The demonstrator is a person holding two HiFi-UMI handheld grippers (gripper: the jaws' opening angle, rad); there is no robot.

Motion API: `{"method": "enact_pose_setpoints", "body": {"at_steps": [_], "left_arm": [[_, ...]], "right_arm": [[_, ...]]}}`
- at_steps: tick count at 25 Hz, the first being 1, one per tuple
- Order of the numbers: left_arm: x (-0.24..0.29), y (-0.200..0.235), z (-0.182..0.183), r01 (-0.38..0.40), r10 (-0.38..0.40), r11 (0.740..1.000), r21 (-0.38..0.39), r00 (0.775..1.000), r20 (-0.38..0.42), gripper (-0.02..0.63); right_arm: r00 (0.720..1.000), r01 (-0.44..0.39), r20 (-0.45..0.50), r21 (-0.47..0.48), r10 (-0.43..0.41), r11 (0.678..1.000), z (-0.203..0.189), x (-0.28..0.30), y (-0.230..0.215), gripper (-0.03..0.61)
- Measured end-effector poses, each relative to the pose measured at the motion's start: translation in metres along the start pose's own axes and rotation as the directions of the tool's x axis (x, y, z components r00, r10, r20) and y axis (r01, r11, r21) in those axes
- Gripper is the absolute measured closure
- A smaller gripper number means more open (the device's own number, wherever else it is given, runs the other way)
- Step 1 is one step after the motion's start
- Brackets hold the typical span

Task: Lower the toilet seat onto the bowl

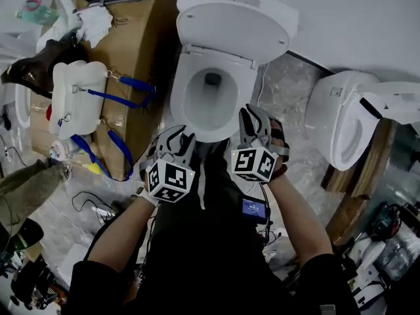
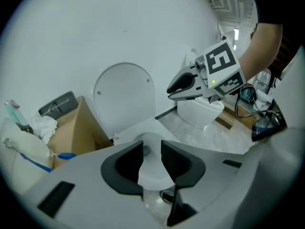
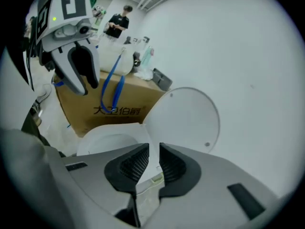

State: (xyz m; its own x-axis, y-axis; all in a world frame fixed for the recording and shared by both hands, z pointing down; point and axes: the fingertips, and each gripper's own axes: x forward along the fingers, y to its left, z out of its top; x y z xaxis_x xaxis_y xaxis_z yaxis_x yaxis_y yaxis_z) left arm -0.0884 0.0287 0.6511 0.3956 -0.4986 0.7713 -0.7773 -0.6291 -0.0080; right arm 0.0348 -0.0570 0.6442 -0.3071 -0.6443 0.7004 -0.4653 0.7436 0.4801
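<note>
The left gripper (image 2: pixel 151 159) has its 2 dark jaws partly apart with nothing between them. The right gripper (image 3: pixel 154 161) shows only a narrow gap, also empty. Both hover just in front of the white ceramic toilet bowl (image 1: pixel 178 94). The white oval plastic toilet seat (image 1: pixel 239 28) stands raised against the white wall (image 1: pixel 354 18), untouched. A good approach is probably to reach its top edge, tip it forward and support it down so it does not slam. Around the bowl are grey marbled floor tiles (image 1: pixel 289 90), a brown cardboard box (image 1: pixel 141 51) and a 2nd white toilet (image 1: pixel 335 120).
</note>
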Motion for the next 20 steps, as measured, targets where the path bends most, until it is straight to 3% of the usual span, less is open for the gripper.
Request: {"method": "enact_pose_setpoints", "body": {"at_steps": [3, 6, 9, 14, 18, 20], "left_arm": [[-0.035, 0.008, 0.047, -0.007, 0.009, 0.999, -0.033, 0.997, 0.076, 0.488], [-0.069, 0.008, 0.093, 0.011, -0.002, 0.998, -0.055, 0.988, 0.154, 0.488], [-0.103, 0.001, 0.133, 0.034, -0.021, 0.998, -0.055, 0.976, 0.218, 0.488], [-0.145, -0.013, 0.178, 0.073, -0.042, 0.993, -0.089, 0.95, 0.31, 0.488], [-0.179, -0.012, 0.212, 0.058, 0.0, 0.99, -0.13, 0.913, 0.409, 0.493], [-0.197, -0.007, 0.236, 0.058, 0.027, 0.986, -0.157, 0.871, 0.49, 0.497]], "right_arm": [[0.997, 0.069, 0.034, 0.127, -0.074, 0.989, 0.026, -0.038, -0.056, 0.494], [0.989, 0.094, 0.081, 0.297, -0.123, 0.95, 0.051, -0.08, -0.103, 0.494], [0.986, 0.06, 0.116, 0.446, -0.124, 0.893, 0.067, -0.121, -0.129, 0.494], [0.982, -0.059, 0.175, 0.626, -0.066, 0.777, 0.075, -0.169, -0.135, 0.494], [0.966, -0.103, 0.242, 0.679, -0.09, 0.726, 0.092, -0.206, -0.138, 0.494], [0.951, -0.128, 0.287, 0.705, -0.115, 0.698, 0.104, -0.222, -0.143, 0.494]]}}
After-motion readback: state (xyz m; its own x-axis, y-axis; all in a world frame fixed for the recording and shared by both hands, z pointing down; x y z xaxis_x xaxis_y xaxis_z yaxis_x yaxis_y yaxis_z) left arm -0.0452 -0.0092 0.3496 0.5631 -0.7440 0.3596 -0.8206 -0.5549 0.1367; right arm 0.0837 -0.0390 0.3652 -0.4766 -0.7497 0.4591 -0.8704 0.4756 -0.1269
